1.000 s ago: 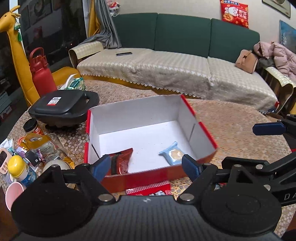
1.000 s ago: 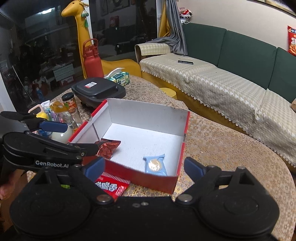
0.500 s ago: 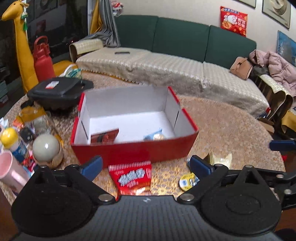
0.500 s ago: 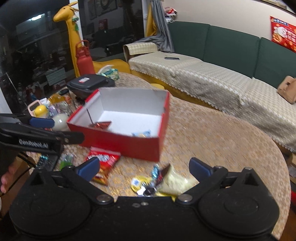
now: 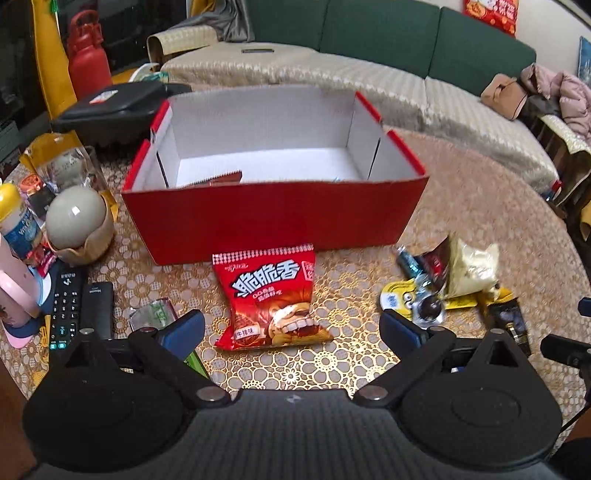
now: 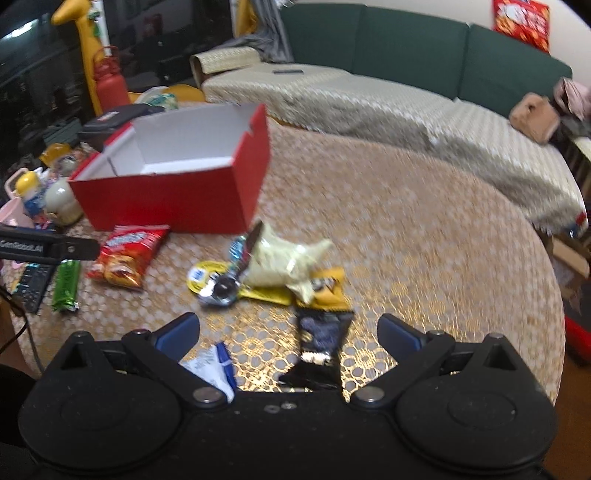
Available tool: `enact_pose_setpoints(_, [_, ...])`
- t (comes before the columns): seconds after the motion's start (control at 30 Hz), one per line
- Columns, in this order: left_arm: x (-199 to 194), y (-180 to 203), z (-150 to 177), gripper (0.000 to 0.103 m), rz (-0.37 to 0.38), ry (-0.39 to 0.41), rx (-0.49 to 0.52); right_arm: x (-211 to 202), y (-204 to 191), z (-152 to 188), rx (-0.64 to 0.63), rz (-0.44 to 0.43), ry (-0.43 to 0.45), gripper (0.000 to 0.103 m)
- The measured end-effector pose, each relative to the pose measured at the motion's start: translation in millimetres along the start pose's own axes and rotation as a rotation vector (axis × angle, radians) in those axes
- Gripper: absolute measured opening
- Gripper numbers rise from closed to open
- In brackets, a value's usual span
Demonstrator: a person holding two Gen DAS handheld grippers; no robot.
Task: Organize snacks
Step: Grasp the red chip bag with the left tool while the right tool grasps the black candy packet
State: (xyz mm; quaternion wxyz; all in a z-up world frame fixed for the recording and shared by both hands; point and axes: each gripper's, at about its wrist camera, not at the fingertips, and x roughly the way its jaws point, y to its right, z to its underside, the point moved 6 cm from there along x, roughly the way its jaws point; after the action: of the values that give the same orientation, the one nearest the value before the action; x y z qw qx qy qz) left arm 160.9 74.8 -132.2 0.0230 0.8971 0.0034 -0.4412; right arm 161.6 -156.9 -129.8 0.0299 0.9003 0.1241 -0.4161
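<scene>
A red cardboard box [image 5: 273, 218] with a white inside stands open on the gold-patterned table [image 5: 461, 206]; it also shows in the right wrist view [image 6: 173, 199]. A red snack bag [image 5: 271, 301] lies in front of it, between the fingers of my open, empty left gripper [image 5: 291, 326]. A pile of small snack packets [image 5: 447, 280] lies to the right. In the right wrist view my open, empty right gripper [image 6: 288, 328] hovers over a black packet [image 6: 321, 347], near the pale yellow bag [image 6: 284, 260]. A green packet [image 6: 66, 278] lies at left.
At the table's left are a black lidded appliance [image 5: 114, 107], a round grey jar [image 5: 75, 218], bottles, a pink cup [image 5: 14, 291] and two remote controls [image 5: 81, 310]. A green sofa [image 5: 369, 33] with a beige cover stands behind the table. A small white and blue packet [image 6: 212, 365] lies by my right gripper.
Both grippers have pulled back from above the box toward the table's near edge and lowered. The loose snacks in front of the box have come into view. Both stay open.
</scene>
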Motion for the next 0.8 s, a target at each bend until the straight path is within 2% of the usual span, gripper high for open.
enact_pose_setpoints(0.27, [37.5,-4.6,-0.4,0.101,-0.053,-0.047,0.025,38.8,16.3,14.1,0.042,0.051,-0.071,0.097])
enact_pose_setpoints(0.53, [77.0,-18.6,-6.9,0.101,-0.098,-0.112,-0.009,66.1,18.3,14.0,0.050,0.065,-0.120,0.089])
enact_pose_setpoints(0.73, [93.8,-21.6,-10.5,0.100,-0.090,-0.153,-0.036,79.3,18.7,16.2,0.049,0.067,-0.152,0.080])
enact_pose_setpoints(0.8, [97.8,-19.2,-11.4,0.094,-0.094,-0.165,-0.029,82.0,17.6,17.4,0.046,0.064,-0.160,0.073])
